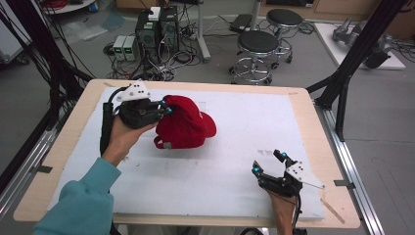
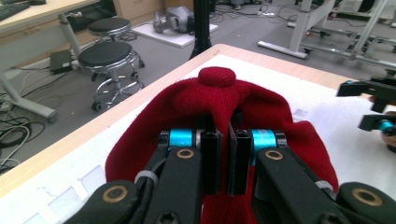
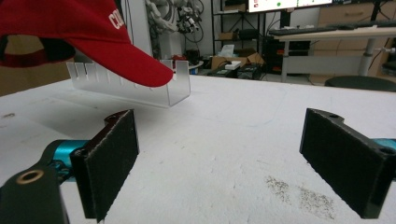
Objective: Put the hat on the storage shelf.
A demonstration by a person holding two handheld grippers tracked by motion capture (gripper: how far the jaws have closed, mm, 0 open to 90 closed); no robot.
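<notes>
cap (image 1: 185,125) | red, white lettering | pinched at crown fabric in left gripper (image 1: 164,108) jaws | brim away from gripper

My high cam sits above the near edge, looking fwd and down on the table (image 1: 313,127). L gripper cam is very close on the red cap (image 2: 219,100), facing right. R gripper cam sits low, probably facing left; both share the cap.
</notes>
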